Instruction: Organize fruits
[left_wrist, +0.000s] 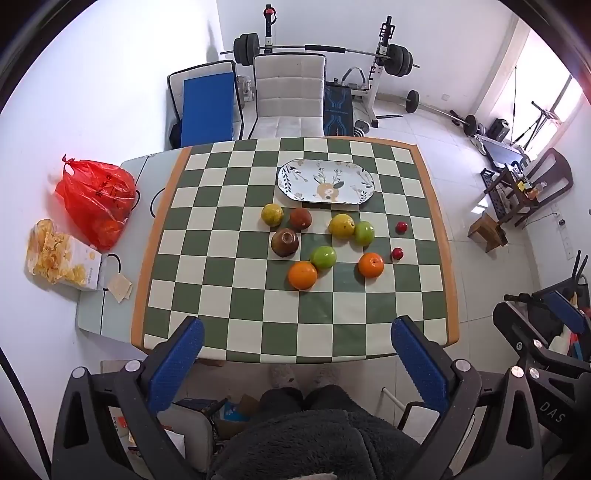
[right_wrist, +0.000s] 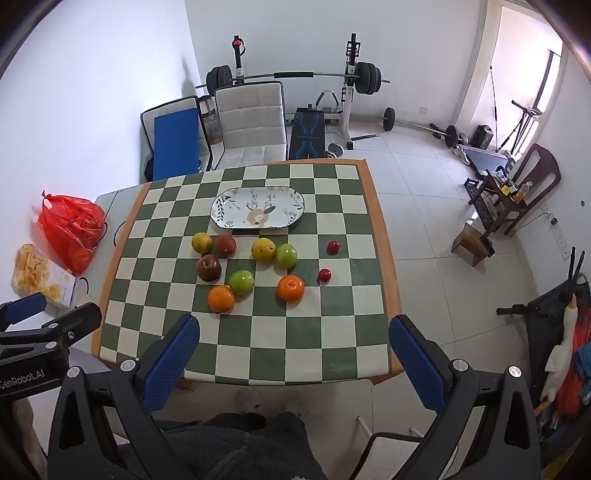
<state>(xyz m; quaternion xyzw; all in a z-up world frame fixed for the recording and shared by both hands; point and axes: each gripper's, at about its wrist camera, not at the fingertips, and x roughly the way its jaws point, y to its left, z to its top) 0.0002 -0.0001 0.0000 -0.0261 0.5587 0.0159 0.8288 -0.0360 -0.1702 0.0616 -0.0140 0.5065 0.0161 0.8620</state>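
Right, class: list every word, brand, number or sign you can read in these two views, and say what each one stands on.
"DAS": on the right gripper body, at the left wrist view's edge; the text may be cut off.
"GenRobot.AI": on the left gripper body, at the right wrist view's edge.
Print on the red plastic bag: too blurred to read.
Print on the snack box: too small to read.
Lettering on the weight bench pad: too blurred to read.

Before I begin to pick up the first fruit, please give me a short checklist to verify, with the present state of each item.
1. Left gripper open and holding nothing: ok.
2. Right gripper open and holding nothing: ok.
3. Plate bare, ready for fruit: ok.
4. All fruit on the checkered cloth, none in the plate: ok.
5. Nearest orange free to grasp: not ok, a green apple touches it.
6. Whether the small red fruits will roll: cannot tell.
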